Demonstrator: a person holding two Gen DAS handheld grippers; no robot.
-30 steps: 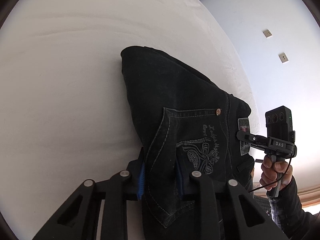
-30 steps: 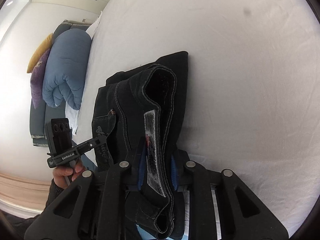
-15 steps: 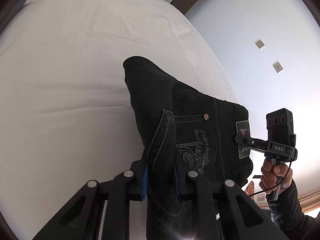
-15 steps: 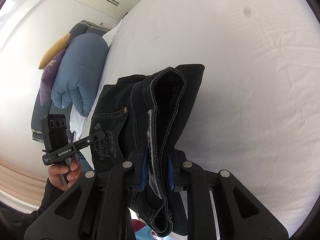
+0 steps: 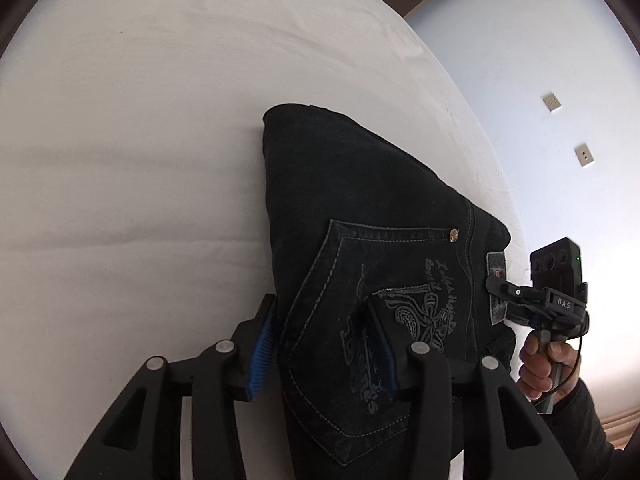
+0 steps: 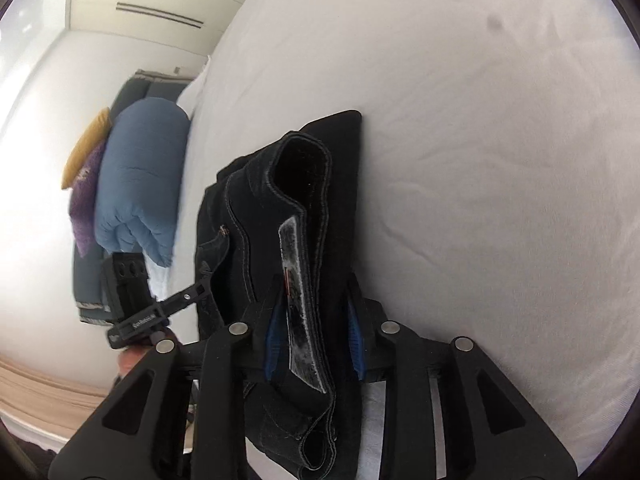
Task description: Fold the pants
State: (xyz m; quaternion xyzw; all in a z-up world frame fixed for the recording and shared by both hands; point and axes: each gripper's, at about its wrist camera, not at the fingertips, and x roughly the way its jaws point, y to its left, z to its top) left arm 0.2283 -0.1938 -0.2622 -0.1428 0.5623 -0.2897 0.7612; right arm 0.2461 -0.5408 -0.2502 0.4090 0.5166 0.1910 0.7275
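The black folded jeans [image 5: 360,200] lie on the white bed [image 5: 140,140], back pocket with pale embroidery facing up. My left gripper [image 5: 322,354] straddles the pocket edge of the fold. Its jaws are opening, and the blue pads [image 5: 260,354] stand off the cloth. In the right wrist view the jeans [image 6: 340,184] show their waistband end with a grey label. My right gripper [image 6: 314,342] has that waistband between its jaws, which are opening too and no longer pinch it. Each gripper shows in the other's view, the right gripper [image 5: 500,294] and the left gripper [image 6: 200,292], each held by a hand.
A rolled blue duvet [image 6: 140,176] with a yellow pillow [image 6: 86,148] and a purple pillow [image 6: 86,204] lies beyond the bed's left side. The bed's edge runs close behind the jeans, with a pale wall and its wall plates [image 5: 552,103] past it. White sheet [image 6: 500,160] stretches ahead.
Both pairs of jaws have widened around the jeans, which they pinched tightly before. The folded jeans have come down flatter on the sheet, and both grippers have shifted with them.
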